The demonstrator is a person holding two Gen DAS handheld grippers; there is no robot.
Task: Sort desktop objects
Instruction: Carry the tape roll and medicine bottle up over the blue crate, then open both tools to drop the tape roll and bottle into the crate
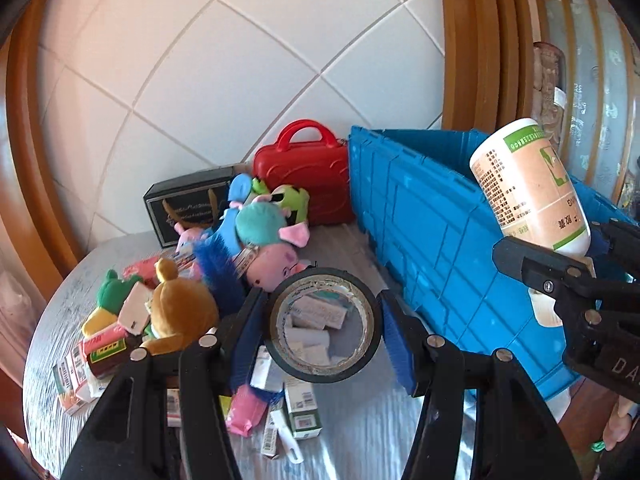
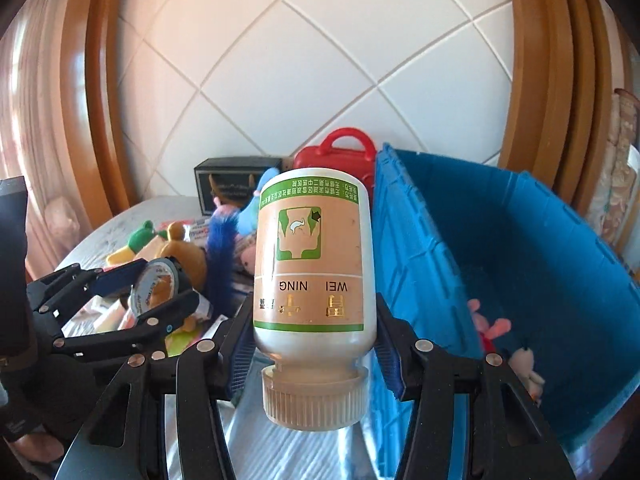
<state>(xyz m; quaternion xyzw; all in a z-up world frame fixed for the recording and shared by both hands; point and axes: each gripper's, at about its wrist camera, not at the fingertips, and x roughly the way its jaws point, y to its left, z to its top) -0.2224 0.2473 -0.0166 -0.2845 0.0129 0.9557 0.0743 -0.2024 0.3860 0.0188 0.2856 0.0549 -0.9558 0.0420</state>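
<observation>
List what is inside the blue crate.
In the blue crate, two small plush toys show near the floor: a pink one and a whitish one. The near wall and medicine bottle hide the rest.

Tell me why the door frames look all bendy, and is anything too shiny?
Left wrist view: the fisheye lens curves the wooden frame and darkens the corners. Right wrist view: same bending; sunlight glares off the table beneath the bottle, whose print stays sharp.

Right gripper [image 2: 316, 344]: I have it clamped on the white bottle [image 2: 314, 280], cap toward me, label upside down.
Left gripper [image 2: 154, 288]: at my left, gripping a tape roll [image 2: 156, 286].
Blue crate [image 2: 560, 280]: right of the bottle, plush toys [image 2: 504, 340] inside.
</observation>
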